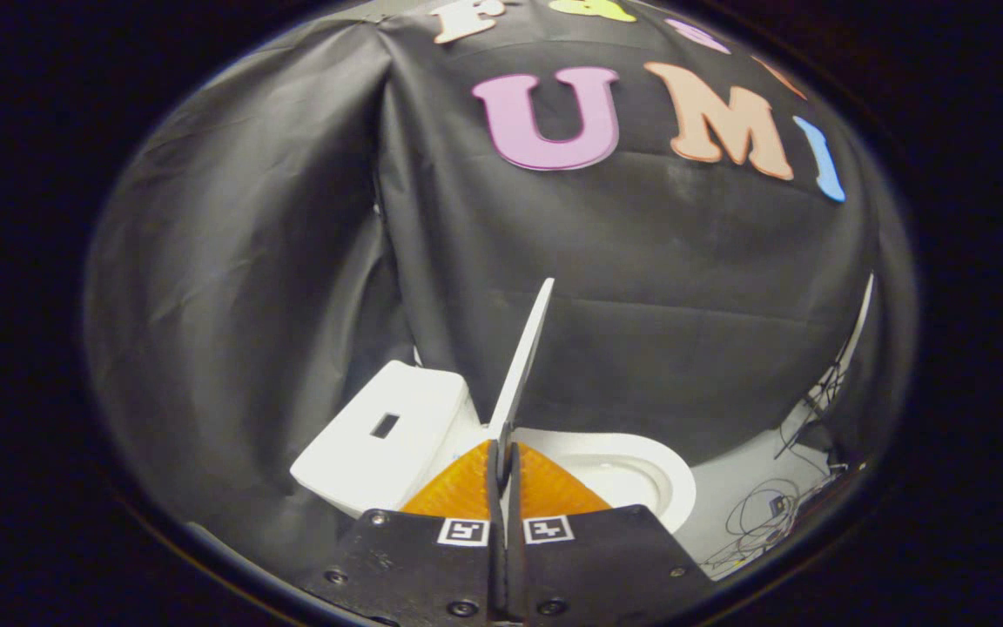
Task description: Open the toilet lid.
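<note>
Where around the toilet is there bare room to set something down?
The flat tank top, beside the raised lid pinched in the gripper, is bare. White floor beyond the bowl is free near it; farther out, loose cables crowd it.

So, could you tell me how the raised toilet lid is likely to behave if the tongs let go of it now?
The lid, pinched edge-on in the tongs, looks thin, flat and stiff, so it probably won't flex. It stands tilted above the bowl, not against the tank, so it may well drop. Its glossy surface could slip.

Black cloth wall [641, 305]; tangled cables [771, 514] on pale floor [728, 488].
</note>
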Available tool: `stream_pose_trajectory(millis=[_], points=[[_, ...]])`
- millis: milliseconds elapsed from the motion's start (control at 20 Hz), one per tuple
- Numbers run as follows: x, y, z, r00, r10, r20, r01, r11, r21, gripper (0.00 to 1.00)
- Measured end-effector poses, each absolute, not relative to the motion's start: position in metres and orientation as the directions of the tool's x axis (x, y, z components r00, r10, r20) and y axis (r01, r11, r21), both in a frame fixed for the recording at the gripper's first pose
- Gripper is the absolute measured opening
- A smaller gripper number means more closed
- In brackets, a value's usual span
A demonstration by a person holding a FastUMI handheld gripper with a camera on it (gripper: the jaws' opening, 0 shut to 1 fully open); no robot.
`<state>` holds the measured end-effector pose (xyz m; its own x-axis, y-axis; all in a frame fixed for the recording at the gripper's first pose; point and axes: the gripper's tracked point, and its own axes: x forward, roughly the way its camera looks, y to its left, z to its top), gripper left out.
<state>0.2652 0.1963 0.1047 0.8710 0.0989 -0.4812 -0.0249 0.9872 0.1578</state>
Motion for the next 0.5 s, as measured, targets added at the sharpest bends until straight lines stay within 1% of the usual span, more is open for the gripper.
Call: stream_pose_trajectory(millis=[250,500], points=[[0.249,0.206,0.129,0.874,0.139,-0.465,-0.095,0.989,0.117,0.00],[0.262,0.209,0.112,0.870,0.191,-0.454,-0.152,0.981,0.121,0.00]])
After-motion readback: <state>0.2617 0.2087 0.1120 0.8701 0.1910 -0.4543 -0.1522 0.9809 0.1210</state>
